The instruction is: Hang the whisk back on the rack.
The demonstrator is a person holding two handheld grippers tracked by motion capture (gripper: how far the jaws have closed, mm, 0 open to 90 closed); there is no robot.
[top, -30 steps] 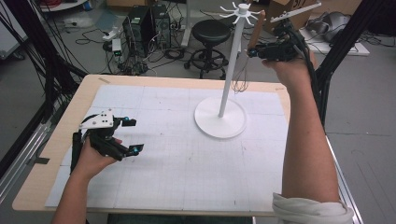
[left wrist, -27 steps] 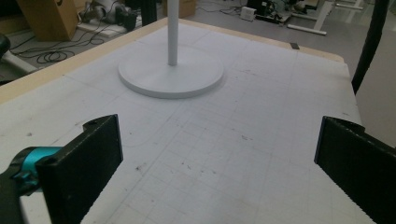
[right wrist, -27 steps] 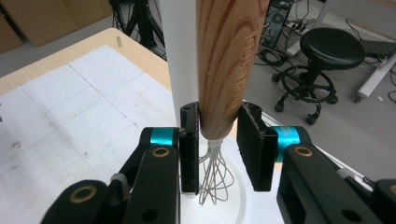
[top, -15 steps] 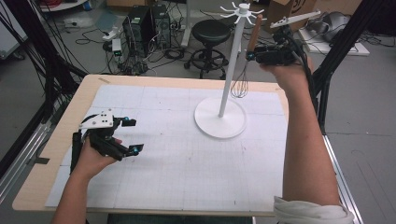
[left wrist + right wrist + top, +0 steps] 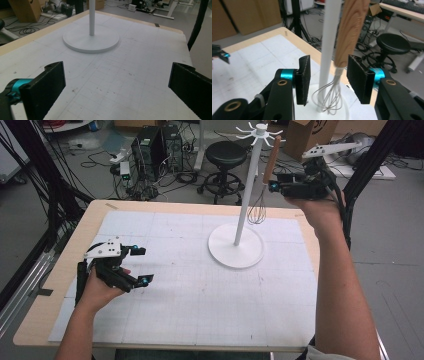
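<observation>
A white stand (image 5: pixel 247 195) with hooks at its top rises from a round base (image 5: pixel 236 251) at the table's far middle. A whisk (image 5: pixel 272 157) with a wooden handle hangs from one hook beside the pole. My right gripper (image 5: pixel 272 186) is held level at the handle's lower end, and its jaws have just been opening. In the right gripper view the handle (image 5: pixel 350 32) and wires (image 5: pixel 329 97) hang in the gap of the right gripper (image 5: pixel 328 80), with neither pad pressing on them. My left gripper (image 5: pixel 141 266) rests open on the mat at the left with nothing in it; the left gripper (image 5: pixel 117 85) faces the base (image 5: pixel 90 40).
A white gridded mat (image 5: pixel 200 290) covers the wooden table (image 5: pixel 60 285). Beyond the far edge stand a black stool (image 5: pixel 226 155), computer cases and cables on the floor. A black frame post (image 5: pixel 362 175) runs close by my right hand.
The right gripper's jaws have parted off the whisk handle and the hand has drawn slightly right and down. The whisk now hangs from the stand. The left gripper has not moved.
</observation>
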